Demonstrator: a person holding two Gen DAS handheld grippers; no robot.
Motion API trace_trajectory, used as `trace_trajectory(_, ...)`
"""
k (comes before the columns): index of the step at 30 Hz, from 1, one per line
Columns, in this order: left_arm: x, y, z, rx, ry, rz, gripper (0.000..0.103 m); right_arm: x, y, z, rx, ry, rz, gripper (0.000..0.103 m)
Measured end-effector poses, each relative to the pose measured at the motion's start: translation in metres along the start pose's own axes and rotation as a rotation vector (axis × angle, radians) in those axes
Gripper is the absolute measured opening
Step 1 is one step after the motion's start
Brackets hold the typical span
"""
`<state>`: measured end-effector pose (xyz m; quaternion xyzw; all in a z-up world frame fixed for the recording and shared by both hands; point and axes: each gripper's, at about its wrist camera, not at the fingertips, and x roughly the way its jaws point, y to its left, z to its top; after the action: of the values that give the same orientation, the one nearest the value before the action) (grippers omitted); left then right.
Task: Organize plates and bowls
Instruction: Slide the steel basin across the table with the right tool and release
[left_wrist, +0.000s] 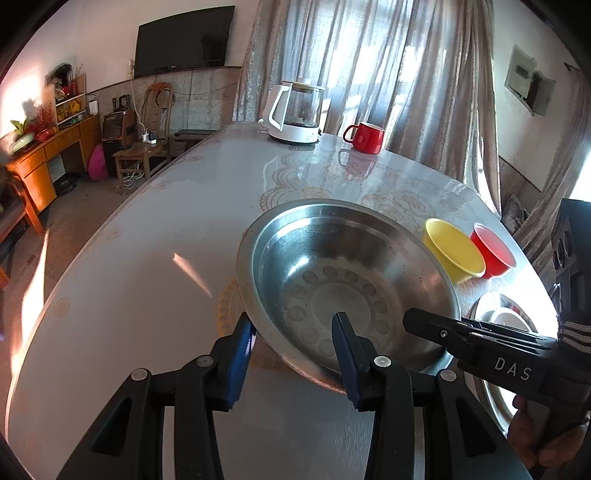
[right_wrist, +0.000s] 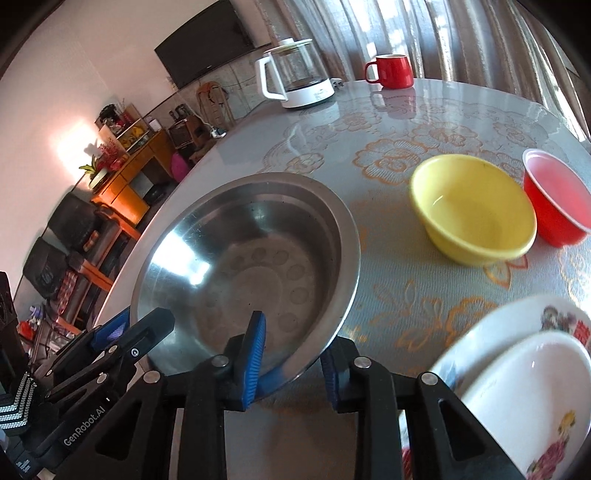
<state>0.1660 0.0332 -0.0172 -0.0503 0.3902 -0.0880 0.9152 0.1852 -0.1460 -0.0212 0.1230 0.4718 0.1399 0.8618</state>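
Observation:
A large steel basin (left_wrist: 343, 266) sits on the table; it also shows in the right wrist view (right_wrist: 251, 251). My left gripper (left_wrist: 295, 336) is open, its jaws astride the basin's near-left rim. My right gripper (right_wrist: 295, 354) is open too, astride the near-right rim; it shows in the left wrist view (left_wrist: 472, 332). A yellow bowl (right_wrist: 476, 210) and a red bowl (right_wrist: 557, 199) stand to the right. A white floral plate (right_wrist: 480, 332) with a white bowl (right_wrist: 532, 398) on it lies at the near right.
A white kettle with a glass jug (right_wrist: 295, 77) and a red mug (right_wrist: 393, 70) stand at the table's far side (right_wrist: 424, 122). Curtains hang behind them. The table's left edge drops to a room with chairs and cabinets.

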Motion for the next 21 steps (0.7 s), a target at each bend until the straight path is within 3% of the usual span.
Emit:
trace_trajectory(11,-0.031,0.01,-0.051,0.0,0.012,0.063,0.043,-0.011,0.022,-0.048,-0.05,0.027,0.037,0.028)
trace_trajectory(21,-0.049,0.014,-0.063,0.019,-0.03,0.12,0.05,-0.013,0.029,-0.057,-0.079,0.023,0.045,0.03)
